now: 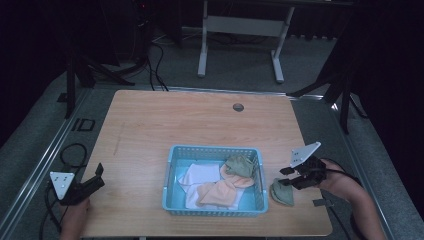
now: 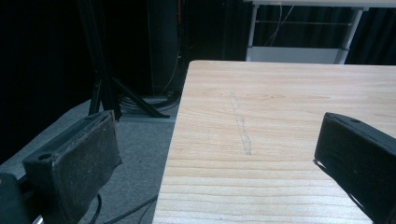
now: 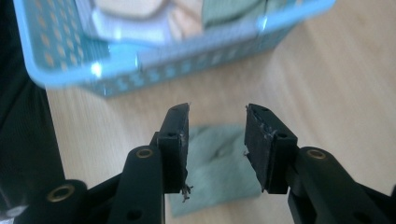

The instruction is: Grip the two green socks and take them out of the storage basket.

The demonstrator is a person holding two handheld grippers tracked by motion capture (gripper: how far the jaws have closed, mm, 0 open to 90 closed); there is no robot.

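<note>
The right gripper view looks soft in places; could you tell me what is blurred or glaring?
Right gripper view: the basket is blurred, with bright glints on its rim, while the gripper stays sharp. High view: dim, black surroundings. Left gripper view: table grain crisp.

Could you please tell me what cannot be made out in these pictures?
- Basket floor: high view, covered by cloths.
- Green cloth: right gripper view, partly behind the right tool, cut off below.
- Basket contents: right gripper view, blurred.
- Left tool: its jaws cut by frame edges.
</note>
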